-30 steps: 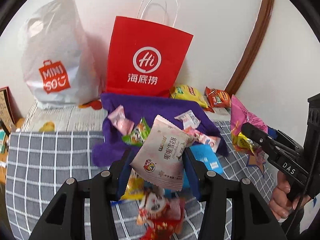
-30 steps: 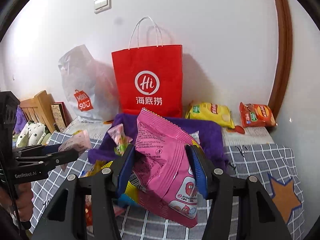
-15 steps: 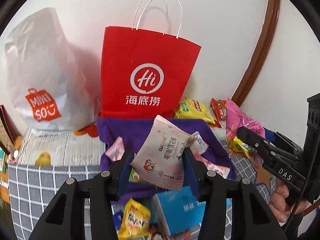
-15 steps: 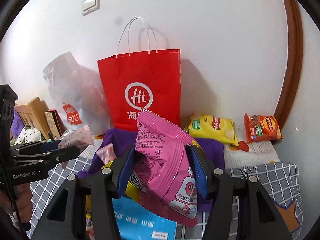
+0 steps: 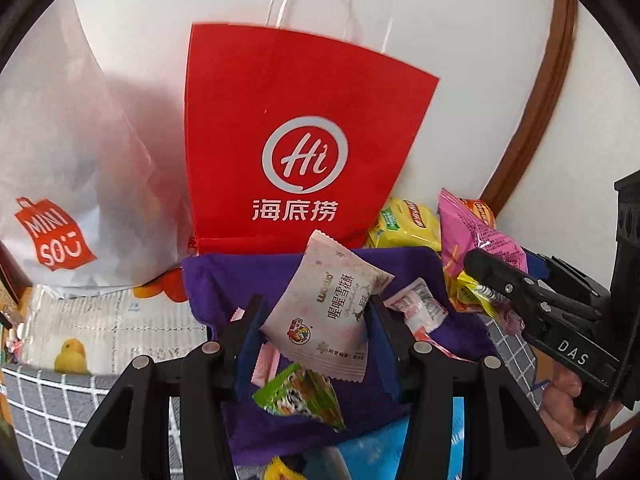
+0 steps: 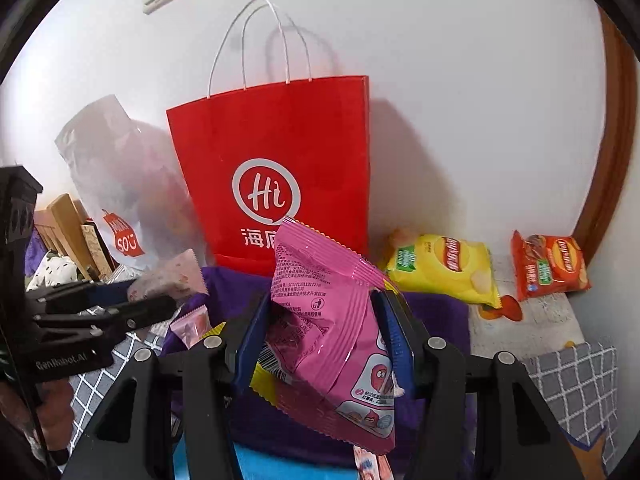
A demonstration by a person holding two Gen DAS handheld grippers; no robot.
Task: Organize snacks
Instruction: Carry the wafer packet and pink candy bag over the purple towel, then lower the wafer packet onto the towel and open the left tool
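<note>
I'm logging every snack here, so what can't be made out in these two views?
- Red paper bag, both views: contents hidden by its front.
- White plastic bag, both views: contents blurred behind the plastic.
- Blue packet, left wrist view: cut by the bottom edge and the left gripper.

Paper bag centre against wall, plastic bag to its left, two chip bags lower right, cloth in front.

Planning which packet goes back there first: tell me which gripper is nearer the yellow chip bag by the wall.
Right. The right gripper, shut on a pink packet, sits just left of the yellow chip bag; the left gripper is further left, across the purple cloth.
</note>
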